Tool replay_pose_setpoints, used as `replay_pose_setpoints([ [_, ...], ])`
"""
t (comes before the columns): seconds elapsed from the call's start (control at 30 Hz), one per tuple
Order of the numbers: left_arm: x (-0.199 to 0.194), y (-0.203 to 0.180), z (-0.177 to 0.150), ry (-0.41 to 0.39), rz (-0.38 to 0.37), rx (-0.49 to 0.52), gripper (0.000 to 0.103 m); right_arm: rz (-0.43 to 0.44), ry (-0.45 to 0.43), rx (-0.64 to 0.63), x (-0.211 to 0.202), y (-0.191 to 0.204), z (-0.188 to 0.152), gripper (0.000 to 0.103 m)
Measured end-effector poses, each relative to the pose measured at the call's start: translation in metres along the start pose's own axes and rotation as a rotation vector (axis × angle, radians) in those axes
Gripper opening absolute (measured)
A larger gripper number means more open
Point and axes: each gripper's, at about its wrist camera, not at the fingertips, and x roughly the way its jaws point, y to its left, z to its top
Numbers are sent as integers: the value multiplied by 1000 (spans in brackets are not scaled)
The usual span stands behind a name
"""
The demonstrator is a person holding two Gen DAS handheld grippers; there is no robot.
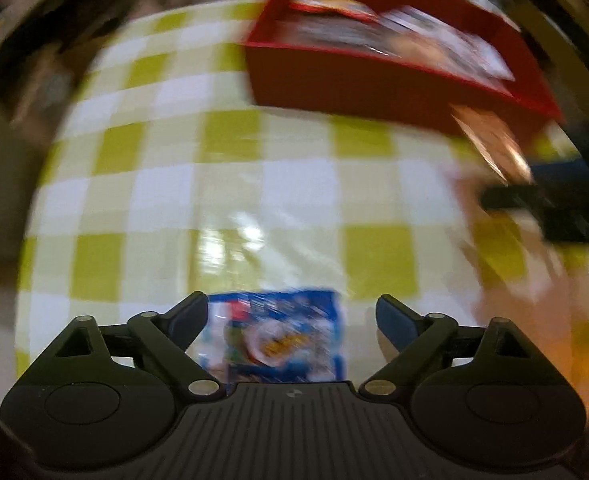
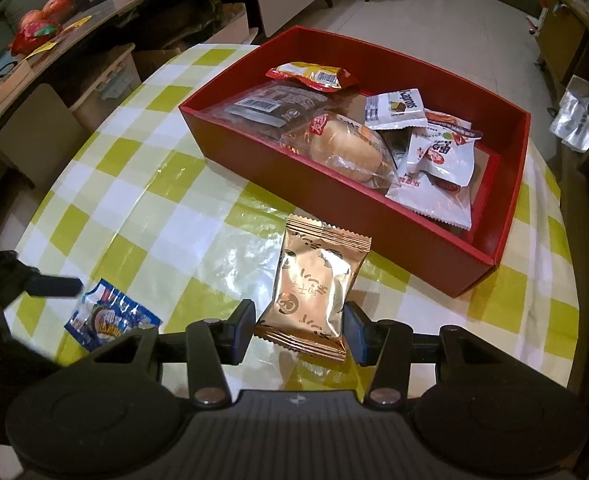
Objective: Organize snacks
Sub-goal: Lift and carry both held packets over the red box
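Note:
A blue snack packet (image 1: 278, 340) lies flat on the checked tablecloth between the jaws of my left gripper (image 1: 292, 302). The jaws stand wide and open, and the right pad is clear of the packet. The left wrist view is blurred by motion. My right gripper (image 2: 298, 320) is shut on a copper-coloured foil packet (image 2: 314, 280) and holds it by its lower end just above the table, in front of the red box (image 2: 334, 200). The box holds several wrapped snacks, among them a bun (image 2: 346, 148). The blue packet (image 2: 110, 316) also shows at the lower left of the right wrist view.
The round table wears a green-and-white checked plastic cloth (image 2: 154, 184). The red box stands at its far right side. Beyond the table's left edge are a bench with fruit (image 2: 42, 20) and cardboard boxes. Tiled floor lies behind.

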Motion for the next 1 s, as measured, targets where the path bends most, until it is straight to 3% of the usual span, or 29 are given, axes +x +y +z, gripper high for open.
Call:
replay_pose_setpoints([
  [0.03,1,-5,-1,11,-16,48,94,1,2,-1,0,0,-1,57],
  [0.17,0,-26,-13,15,76,277,94,3,6,3,0,-1,-1,57],
  [0.4,5,-44,-27,75,142,708,94,21,21,-11,3,4,-2,57],
  [0.5,10,-36,-29,102,128,799,94,27,35,-8,7,6,0,57],
  [0.7,42,-27,-18,160,68,838,97,33,58,-4,17,8,5,57],
  [0.8,43,-22,-19,133,34,841,100,28,74,2,23,6,6,57],
  [1.0,42,4,-20,151,-16,618,97,32,68,2,23,9,9,57],
])
